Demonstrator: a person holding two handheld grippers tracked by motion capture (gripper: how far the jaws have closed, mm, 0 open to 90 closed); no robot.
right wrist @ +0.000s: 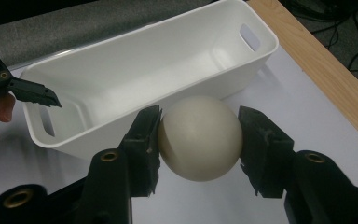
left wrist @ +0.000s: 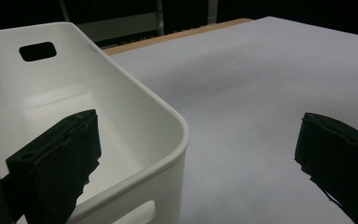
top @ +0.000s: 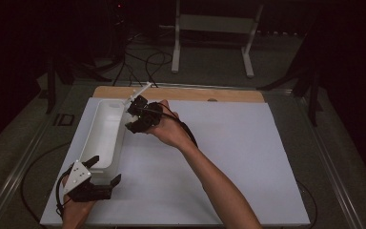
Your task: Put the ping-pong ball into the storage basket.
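Observation:
A cream ball sits between the black jaws of my right gripper, which is shut on it. This gripper hangs just right of the long white bin, near its far half. The bin looks empty and has a handle slot in each end wall. My left gripper is at the bin's near end, wide open. One jaw is inside the bin and the other is outside over the mat, with the bin's corner between them.
A white mat covers the table, with a wooden strip along its far edge. Beyond the table, a white stand and cables lie on the dark floor.

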